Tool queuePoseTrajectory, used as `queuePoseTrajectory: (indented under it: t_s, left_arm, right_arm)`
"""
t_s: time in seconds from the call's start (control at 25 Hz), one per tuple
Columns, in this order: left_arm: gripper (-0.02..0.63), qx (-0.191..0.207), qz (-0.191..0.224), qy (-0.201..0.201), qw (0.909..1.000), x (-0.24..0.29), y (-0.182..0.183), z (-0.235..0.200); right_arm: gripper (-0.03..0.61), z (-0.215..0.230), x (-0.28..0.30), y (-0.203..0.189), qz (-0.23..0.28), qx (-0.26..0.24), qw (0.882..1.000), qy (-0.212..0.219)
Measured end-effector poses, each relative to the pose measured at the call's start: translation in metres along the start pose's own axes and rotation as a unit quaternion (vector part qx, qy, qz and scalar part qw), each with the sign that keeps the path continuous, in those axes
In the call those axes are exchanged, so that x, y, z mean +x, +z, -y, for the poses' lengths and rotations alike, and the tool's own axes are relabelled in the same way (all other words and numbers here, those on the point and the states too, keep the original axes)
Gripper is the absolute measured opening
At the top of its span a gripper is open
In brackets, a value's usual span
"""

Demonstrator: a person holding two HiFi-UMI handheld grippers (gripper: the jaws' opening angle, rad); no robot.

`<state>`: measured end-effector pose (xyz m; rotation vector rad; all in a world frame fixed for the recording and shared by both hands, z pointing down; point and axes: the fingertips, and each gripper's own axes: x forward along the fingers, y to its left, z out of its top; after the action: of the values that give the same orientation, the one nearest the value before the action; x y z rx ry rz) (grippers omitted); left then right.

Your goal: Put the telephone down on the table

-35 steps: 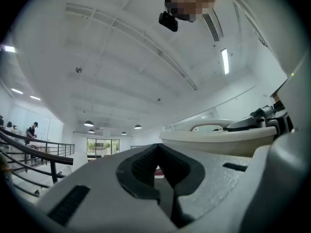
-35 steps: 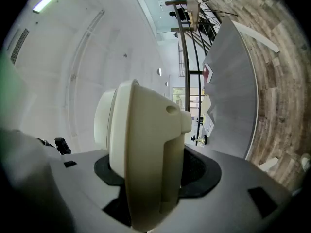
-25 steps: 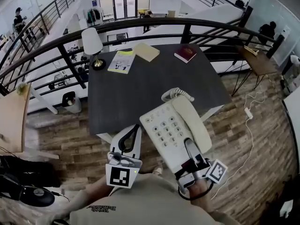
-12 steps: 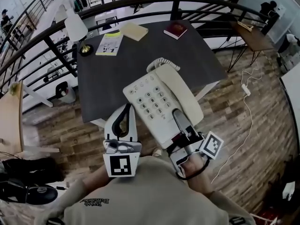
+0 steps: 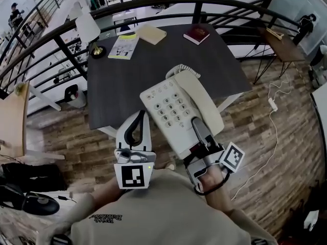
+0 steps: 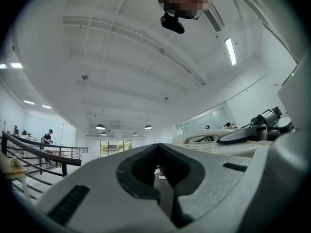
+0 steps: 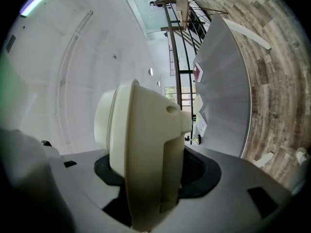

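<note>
A cream push-button telephone (image 5: 176,108) with its handset on the cradle and a coiled cord is tilted in the air over the near edge of the dark grey table (image 5: 153,70). My right gripper (image 5: 199,132) is shut on the phone's near end. In the right gripper view the phone's body (image 7: 141,149) fills the space between the jaws of the right gripper (image 7: 150,178). My left gripper (image 5: 139,117) hovers just left of the phone, shut and empty. In the left gripper view the left gripper (image 6: 160,178) has its jaws together, and the telephone (image 6: 218,140) shows at the right.
At the table's far side stand a white lamp (image 5: 88,29), a yellow booklet (image 5: 124,46), a tan notebook (image 5: 152,33) and a red book (image 5: 196,33). A dark railing (image 5: 66,55) curves behind the table. A white cable (image 5: 271,106) lies on the wood floor at the right.
Both grippers have moved forward toward the table. The telephone now hangs further over the table's near edge. Neither gripper's jaws have changed.
</note>
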<state>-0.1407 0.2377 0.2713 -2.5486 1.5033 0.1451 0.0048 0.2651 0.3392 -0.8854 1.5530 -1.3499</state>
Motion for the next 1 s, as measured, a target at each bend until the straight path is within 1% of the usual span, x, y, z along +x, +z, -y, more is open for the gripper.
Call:
queuePoseTrajectory:
  t_s: [0.12, 0.24, 0.4, 0.56, 0.8, 1.0]
  left_arm:
    - [0.003, 0.001, -0.005, 0.016, 0.9999, 0.009, -0.001, 0.007]
    - [0.003, 0.012, -0.003, 0.03, 0.9995, 0.018, -0.002, 0.012]
    - [0.003, 0.01, 0.011, 0.044, 0.9989, 0.036, 0.001, 0.013]
    - [0.003, 0.014, 0.017, 0.052, 0.9984, 0.06, -0.006, 0.012]
    - [0.003, -0.009, 0.033, 0.05, 0.9981, 0.095, -0.019, 0.009]
    - [0.003, -0.014, 0.02, 0.04, 0.9989, 0.142, -0.045, 0.004]
  right_arm:
    - [0.265, -0.003, -0.001, 0.016, -0.002, -0.016, 1.0, 0.008]
    - [0.265, -0.003, 0.005, 0.03, -0.006, -0.037, 0.999, 0.01]
    - [0.265, -0.006, 0.029, 0.044, -0.003, -0.046, 0.999, 0.016]
    - [0.265, -0.007, 0.054, 0.061, 0.0, -0.056, 0.998, 0.022]
    - [0.265, 0.003, 0.081, 0.08, 0.002, -0.057, 0.998, 0.029]
    - [0.265, 0.025, 0.112, 0.11, 0.005, -0.072, 0.997, 0.01]
